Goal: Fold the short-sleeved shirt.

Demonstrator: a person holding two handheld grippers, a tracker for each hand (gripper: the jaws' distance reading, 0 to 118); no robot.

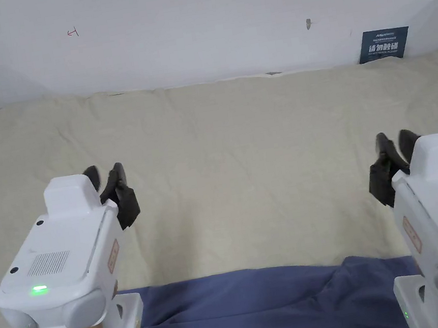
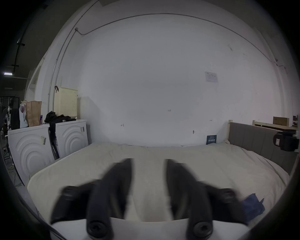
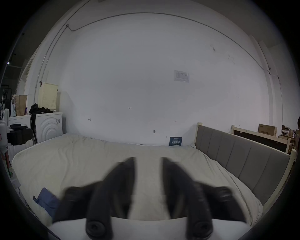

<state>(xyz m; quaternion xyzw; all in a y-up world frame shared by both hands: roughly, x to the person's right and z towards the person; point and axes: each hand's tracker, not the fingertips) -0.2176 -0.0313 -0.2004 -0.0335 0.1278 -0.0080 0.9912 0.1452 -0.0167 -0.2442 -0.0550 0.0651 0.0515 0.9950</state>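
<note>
Both grippers, left [image 1: 106,178] and right [image 1: 395,141], are hovering with jaws apart and empty above the bed [image 1: 244,168]; the shirt [image 1: 265,309] is lying bunched at the near edge, risking grabbing several layers

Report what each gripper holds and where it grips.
Nothing is held. The left gripper and right gripper are open above the bed, away from the blue shirt.

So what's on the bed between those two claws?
In the head view, bare cream bedding lies between the left claw and the right claw. The blue shirt lies nearer the person, below that stretch.
</note>
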